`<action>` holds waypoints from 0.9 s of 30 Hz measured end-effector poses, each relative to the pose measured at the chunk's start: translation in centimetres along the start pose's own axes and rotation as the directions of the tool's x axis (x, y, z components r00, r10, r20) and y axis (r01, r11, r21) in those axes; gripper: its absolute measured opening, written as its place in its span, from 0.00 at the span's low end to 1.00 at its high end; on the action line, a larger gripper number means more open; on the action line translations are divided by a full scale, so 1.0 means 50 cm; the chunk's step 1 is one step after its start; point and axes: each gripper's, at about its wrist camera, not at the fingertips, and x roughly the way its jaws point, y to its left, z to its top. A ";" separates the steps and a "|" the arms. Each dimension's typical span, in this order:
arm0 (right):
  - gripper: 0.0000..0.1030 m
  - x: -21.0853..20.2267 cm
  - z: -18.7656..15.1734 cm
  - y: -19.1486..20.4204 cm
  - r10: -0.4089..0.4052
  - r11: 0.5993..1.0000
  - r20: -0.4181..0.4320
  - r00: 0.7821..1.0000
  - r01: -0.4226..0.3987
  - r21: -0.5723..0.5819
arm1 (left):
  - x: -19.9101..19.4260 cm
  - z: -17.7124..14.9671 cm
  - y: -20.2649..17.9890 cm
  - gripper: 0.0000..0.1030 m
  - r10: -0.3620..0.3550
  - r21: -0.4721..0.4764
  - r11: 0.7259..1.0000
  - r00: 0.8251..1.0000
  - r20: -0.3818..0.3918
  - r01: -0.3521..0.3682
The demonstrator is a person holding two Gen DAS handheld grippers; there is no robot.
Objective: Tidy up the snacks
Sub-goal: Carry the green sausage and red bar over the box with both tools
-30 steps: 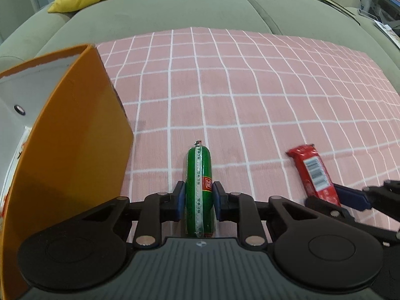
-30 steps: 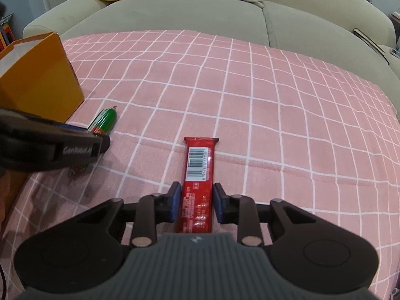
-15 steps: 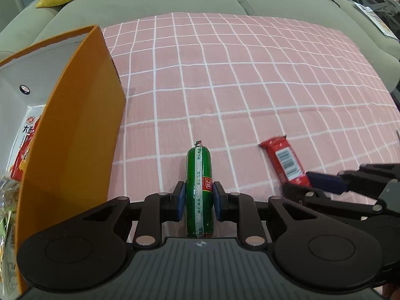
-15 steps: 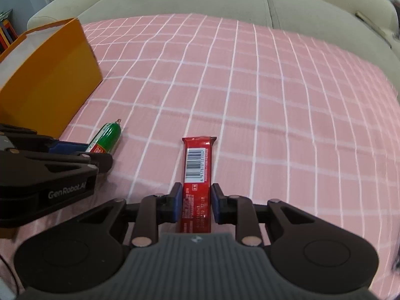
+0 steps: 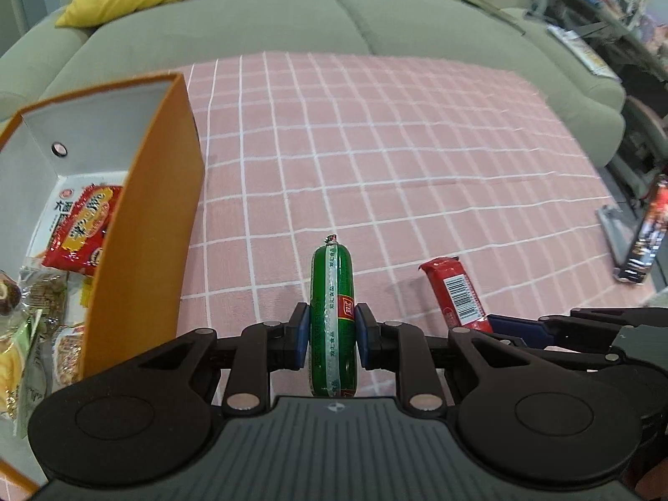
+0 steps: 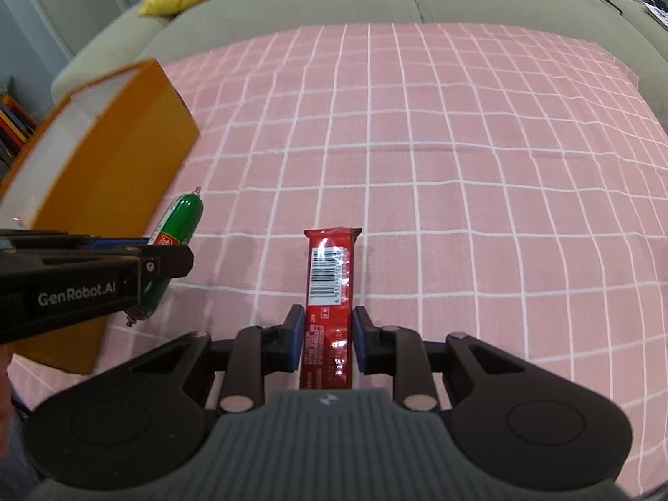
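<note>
Glossy green sausage (image 5: 332, 317), clipped tip, clamped in L gripper (image 5: 332, 336) beside the orange cardboard box (image 5: 142, 225). R gripper (image 6: 325, 340) pinches a flat red foil bar (image 6: 330, 292) – both above the pink checked cloth (image 6: 459, 167).

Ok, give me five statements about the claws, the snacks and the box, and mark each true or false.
1. The left claw is shut on the green sausage. True.
2. The right claw holds a blue snack bar. False: it is shut on the red snack bar.
3. The orange box has nothing in it. False: several snack packets, among them a red packet, lie inside.
4. The orange box stands to the left of the green sausage in both views. True.
5. A plain white sheet covers the sofa. False: the cloth is pink with a white grid.
</note>
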 end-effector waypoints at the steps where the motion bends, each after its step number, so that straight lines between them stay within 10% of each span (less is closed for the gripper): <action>1: 0.20 -0.014 -0.005 -0.003 0.004 1.000 0.007 1.000 -0.004 0.003 | -0.011 -0.001 -0.002 0.24 -0.005 0.002 1.000 1.000 0.009 0.005; 27: 0.20 -0.230 0.039 0.160 0.263 0.965 0.167 0.950 -0.255 -0.068 | -0.252 0.011 0.105 0.24 -0.018 -0.012 1.000 0.974 0.224 0.021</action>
